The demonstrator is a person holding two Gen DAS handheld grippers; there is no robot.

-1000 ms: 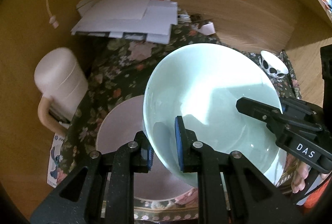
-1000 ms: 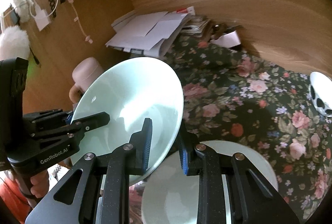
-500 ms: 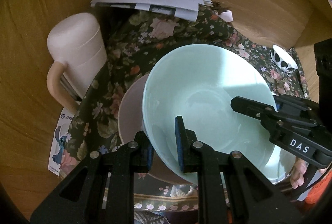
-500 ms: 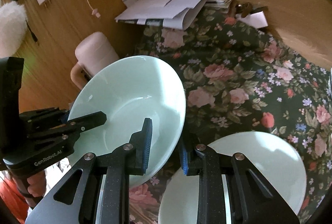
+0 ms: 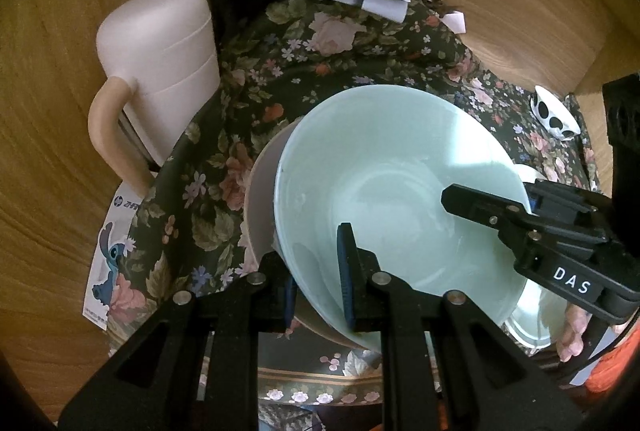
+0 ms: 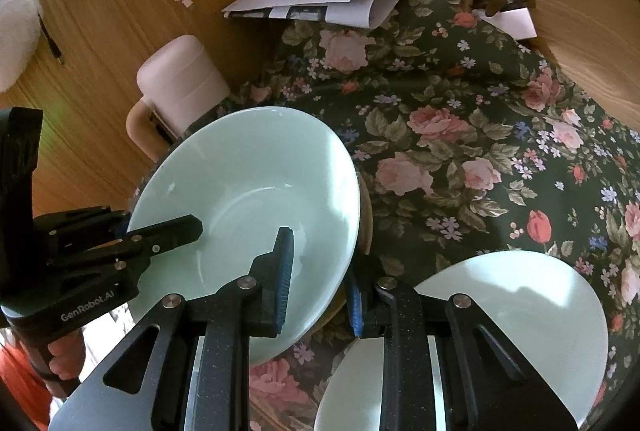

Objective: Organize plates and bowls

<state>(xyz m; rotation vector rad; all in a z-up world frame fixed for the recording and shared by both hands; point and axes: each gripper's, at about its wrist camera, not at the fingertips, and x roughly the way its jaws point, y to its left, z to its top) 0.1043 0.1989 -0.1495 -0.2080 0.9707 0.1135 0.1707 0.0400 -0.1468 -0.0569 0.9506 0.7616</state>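
Mint-green bowl (image 5: 392, 191) sits tilted over a pinkish plate (image 5: 260, 199), its rim pinched by the left claw (image 5: 318, 271) and right claw (image 6: 318, 279).

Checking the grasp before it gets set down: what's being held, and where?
The mint-green bowl, pinched at its rim on opposite sides by the left gripper and right gripper.

Both the left hand-held gripper (image 5: 318, 285) and the right hand-held gripper (image 5: 492, 209) clamp the mint-green bowl's (image 5: 396, 183) rim over a pinkish plate (image 5: 260, 191).
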